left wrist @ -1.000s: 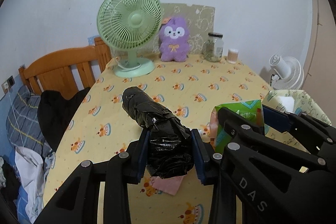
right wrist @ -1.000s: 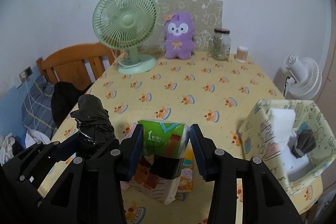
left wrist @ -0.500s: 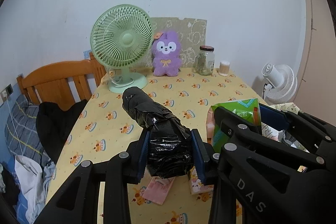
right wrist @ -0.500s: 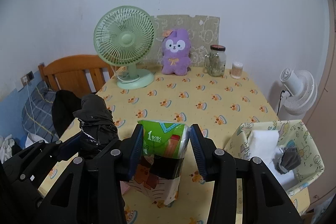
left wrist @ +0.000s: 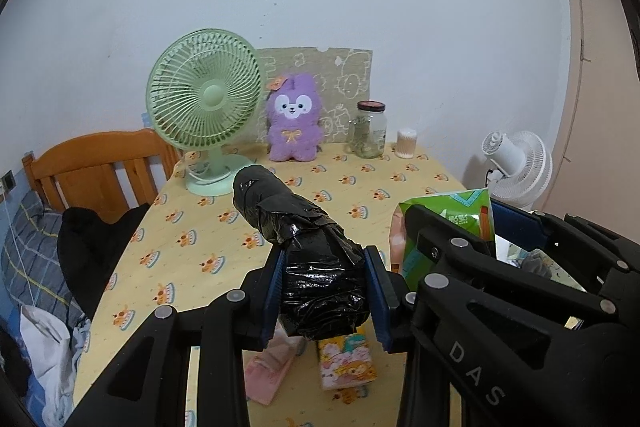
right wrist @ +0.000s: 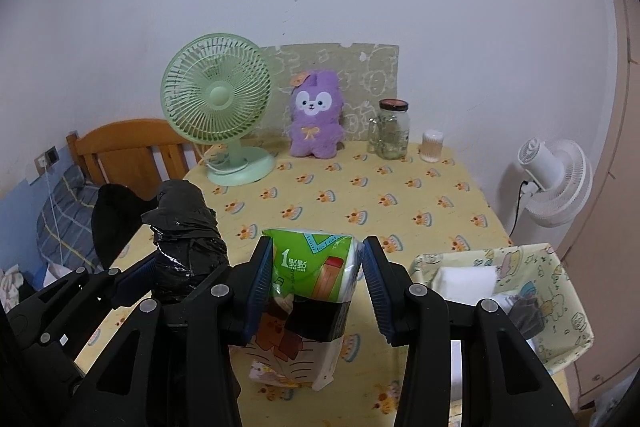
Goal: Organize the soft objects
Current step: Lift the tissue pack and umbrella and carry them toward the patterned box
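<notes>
My left gripper [left wrist: 325,293] is shut on a black plastic-wrapped roll [left wrist: 304,247] and holds it above the table; the roll also shows in the right wrist view [right wrist: 184,243]. My right gripper [right wrist: 316,287] is shut on a green tissue pack [right wrist: 312,291], also held in the air; the pack shows in the left wrist view [left wrist: 448,223]. A fabric basket [right wrist: 560,283] with white and grey soft items stands at the front right. A pink packet [left wrist: 266,371] and a small cartoon tissue pack [left wrist: 346,363] lie on the table below the roll.
A green desk fan [right wrist: 218,107], a purple plush rabbit [right wrist: 316,119], a glass jar [right wrist: 390,129] and a cotton swab tub [right wrist: 432,146] stand along the table's far edge. A wooden chair [right wrist: 128,151] with dark clothing stands left. A white fan [right wrist: 556,179] stands right.
Both grippers have risen and drawn back from the table with their loads. The far objects look smaller and the packets on the table have come into view.
</notes>
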### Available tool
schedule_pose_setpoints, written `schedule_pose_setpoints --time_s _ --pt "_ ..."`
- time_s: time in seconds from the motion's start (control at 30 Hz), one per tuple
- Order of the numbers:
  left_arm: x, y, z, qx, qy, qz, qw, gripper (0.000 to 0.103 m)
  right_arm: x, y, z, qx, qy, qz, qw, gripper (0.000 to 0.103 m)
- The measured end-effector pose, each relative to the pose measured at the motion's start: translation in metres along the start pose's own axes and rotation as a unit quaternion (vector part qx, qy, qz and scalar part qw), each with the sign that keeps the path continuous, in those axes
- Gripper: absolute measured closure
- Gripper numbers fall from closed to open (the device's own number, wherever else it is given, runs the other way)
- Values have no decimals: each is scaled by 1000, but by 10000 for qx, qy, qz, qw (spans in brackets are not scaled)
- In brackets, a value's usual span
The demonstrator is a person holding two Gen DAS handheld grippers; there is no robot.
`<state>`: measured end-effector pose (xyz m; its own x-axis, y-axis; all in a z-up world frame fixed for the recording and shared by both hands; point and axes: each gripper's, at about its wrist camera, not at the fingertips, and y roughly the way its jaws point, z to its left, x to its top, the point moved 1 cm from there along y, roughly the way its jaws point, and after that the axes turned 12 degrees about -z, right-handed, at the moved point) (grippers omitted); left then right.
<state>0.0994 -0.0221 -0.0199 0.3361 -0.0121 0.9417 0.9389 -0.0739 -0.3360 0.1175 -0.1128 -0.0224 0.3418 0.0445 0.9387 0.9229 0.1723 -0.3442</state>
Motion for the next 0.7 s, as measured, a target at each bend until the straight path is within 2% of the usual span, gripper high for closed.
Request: schedule_pose_setpoints --time_s 0.7 --pt "11 15 -61 -370 165 -98 9991 64 6 -9 -65 -258 130 -131 9995 55"
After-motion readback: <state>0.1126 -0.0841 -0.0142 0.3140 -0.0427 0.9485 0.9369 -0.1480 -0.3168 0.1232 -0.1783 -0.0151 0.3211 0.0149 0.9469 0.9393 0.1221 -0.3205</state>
